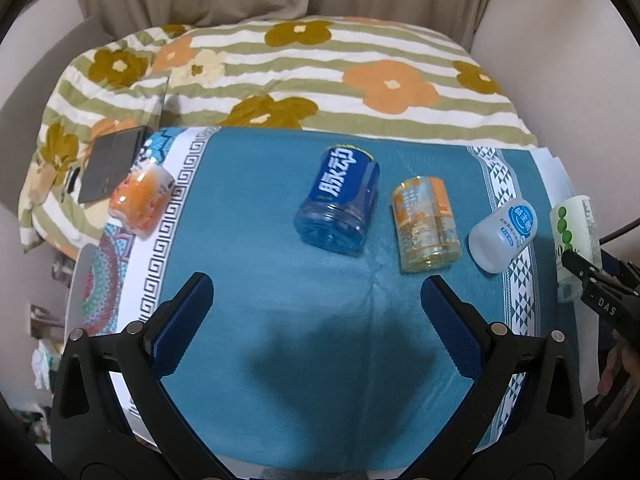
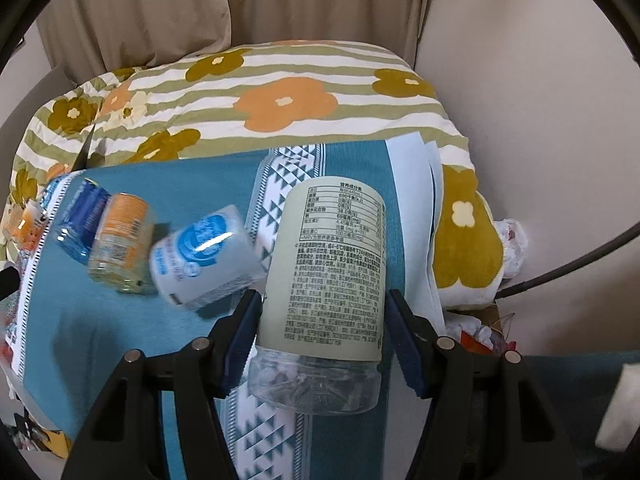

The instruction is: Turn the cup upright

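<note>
My right gripper (image 2: 322,328) is shut on a cup cut from a bottle with a pale green label (image 2: 332,268); its clear closed base points toward the camera. The same cup shows at the right edge of the left wrist view (image 1: 574,236), with the right gripper's fingers (image 1: 588,276) on it. My left gripper (image 1: 316,312) is open and empty above the blue cloth (image 1: 260,264). A blue cup (image 1: 340,196), an orange-yellow cup (image 1: 426,224) and a small white cup (image 1: 502,234) lie on their sides ahead of it.
An orange cup (image 1: 140,200) lies at the cloth's left edge beside a dark flat box (image 1: 110,168). A flowered striped quilt (image 1: 300,76) lies behind the table. White paper sheets (image 2: 412,160) lie at the cloth's right edge. A black cable (image 2: 560,268) runs at the right.
</note>
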